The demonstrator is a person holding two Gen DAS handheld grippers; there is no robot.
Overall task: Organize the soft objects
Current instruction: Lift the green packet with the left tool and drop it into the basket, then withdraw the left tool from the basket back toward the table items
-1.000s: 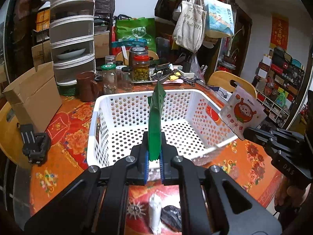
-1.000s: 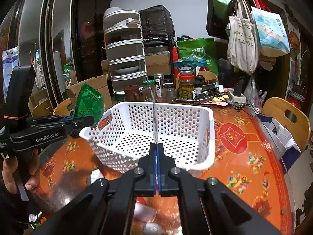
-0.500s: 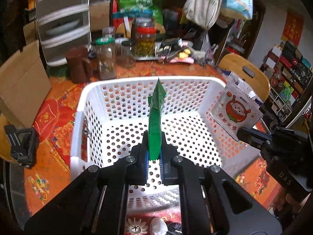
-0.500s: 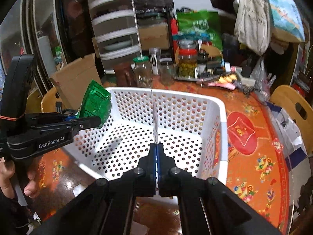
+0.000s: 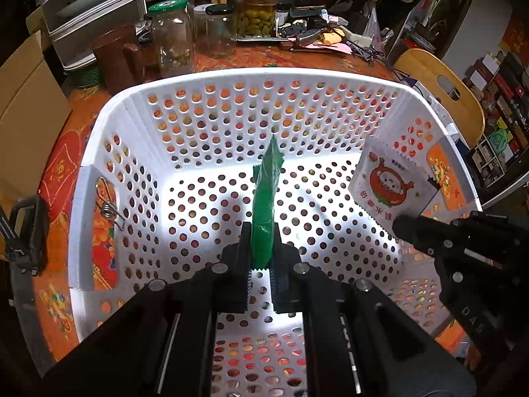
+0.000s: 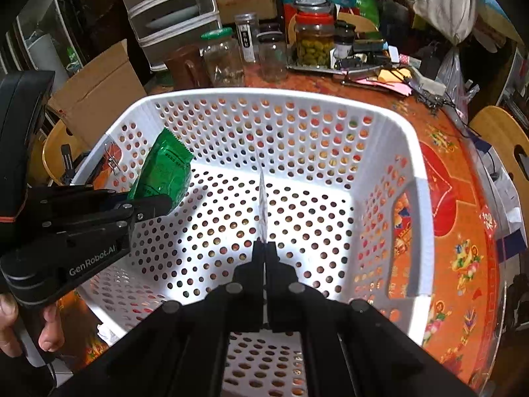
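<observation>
Your left claw [image 5: 261, 251] was clamped on a green foil snack packet [image 5: 264, 205], held above the floor of the white perforated plastic basket [image 5: 86, 205]. Your right claw [image 6: 264, 248] pinched a white cartoon-printed sachet [image 5: 393, 188] edge-on, inside the basket near its right wall.

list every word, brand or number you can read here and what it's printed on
"GenRobot.AI": on the left gripper body.
"DAS": on the right gripper body; anything after it is out of view.
Red characters on the white packet: too small to read.
Print on the green packet: too blurred to read.
</observation>
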